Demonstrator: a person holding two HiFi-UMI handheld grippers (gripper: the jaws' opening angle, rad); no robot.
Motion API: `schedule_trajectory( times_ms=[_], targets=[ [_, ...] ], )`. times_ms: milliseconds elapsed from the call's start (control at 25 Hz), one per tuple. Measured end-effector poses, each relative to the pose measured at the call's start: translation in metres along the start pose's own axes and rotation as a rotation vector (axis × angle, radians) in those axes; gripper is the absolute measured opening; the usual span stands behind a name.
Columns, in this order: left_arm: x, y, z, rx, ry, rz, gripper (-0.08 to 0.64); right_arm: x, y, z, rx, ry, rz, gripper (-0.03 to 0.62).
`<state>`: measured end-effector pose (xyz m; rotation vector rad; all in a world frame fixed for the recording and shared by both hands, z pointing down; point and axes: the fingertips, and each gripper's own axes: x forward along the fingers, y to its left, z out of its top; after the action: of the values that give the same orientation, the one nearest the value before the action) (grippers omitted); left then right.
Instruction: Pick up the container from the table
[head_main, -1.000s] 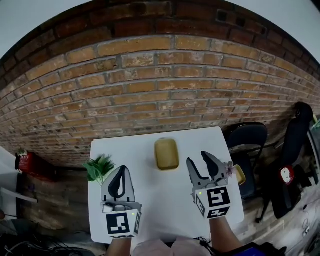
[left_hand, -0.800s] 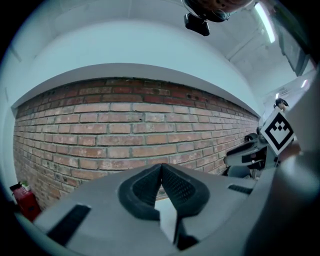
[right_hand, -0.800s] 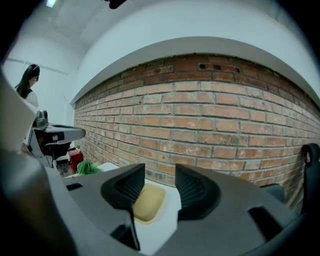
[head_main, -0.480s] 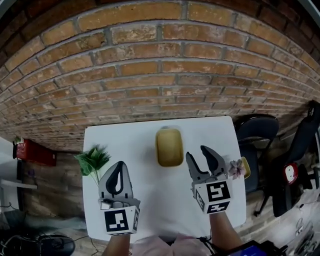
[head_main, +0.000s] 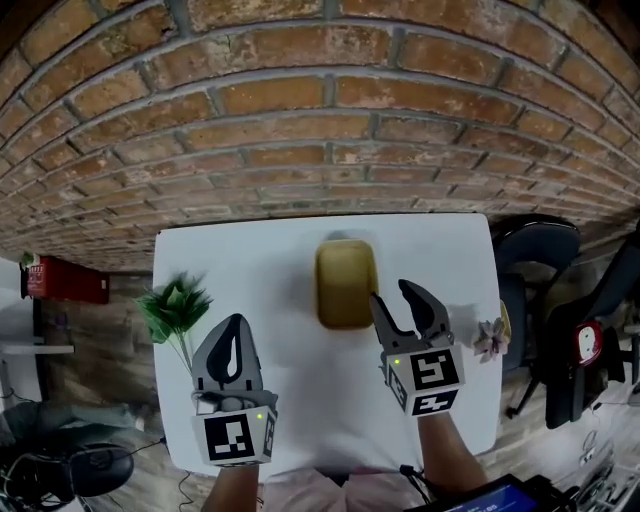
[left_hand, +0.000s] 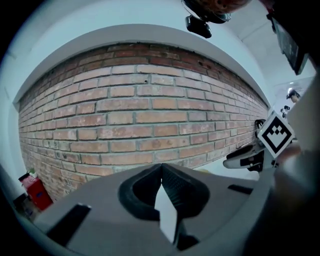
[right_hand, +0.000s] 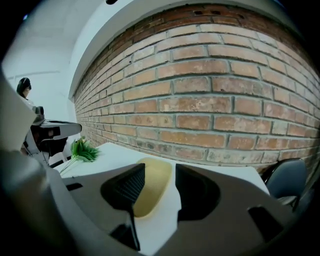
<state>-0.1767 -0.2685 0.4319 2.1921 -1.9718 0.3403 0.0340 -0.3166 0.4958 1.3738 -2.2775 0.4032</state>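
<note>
The mustard-yellow container (head_main: 346, 283) lies on the white worktop (head_main: 290, 400), at its middle and towards the far edge, close to the brick wall (head_main: 320, 130). It is a rounded oblong, and its long axis runs from the person straight towards the wall.

The right claw (head_main: 392, 295) is plainly the nearer one. Its jaws stand wide apart with nothing between the pads, and its tips sit just beside the container's near right corner without touching it. In the right gripper view the container (right_hand: 150, 187) shows through the gap ahead of the right claw (right_hand: 160, 170), a little towards the left jaw. So the container lies ahead and slightly left of this claw, with its narrow width facing the gap. The reach probably needs a short push forward and a small shift left.

The left claw (head_main: 233, 322) is closed and empty, its jaws meeting at the tips. It hangs well apart from the container, nearer the green plant sprig (head_main: 172, 308).
</note>
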Motion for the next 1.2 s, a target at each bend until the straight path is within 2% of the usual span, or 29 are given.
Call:
schedule_trajectory(
  times_ms=[400, 1200],
  targets=[
    [0.025, 0.006, -0.037, -0.010, 0.079, 0.007, 0.009, 0.036, 0.001, -0.048, 0.048, 0.104, 0.026, 0.195],
    [0.037, 0.009, -0.057, -0.003, 0.125, 0.001, 0.009, 0.050, -0.001, -0.069, 0.075, 0.156, 0.025, 0.140]
  ],
)
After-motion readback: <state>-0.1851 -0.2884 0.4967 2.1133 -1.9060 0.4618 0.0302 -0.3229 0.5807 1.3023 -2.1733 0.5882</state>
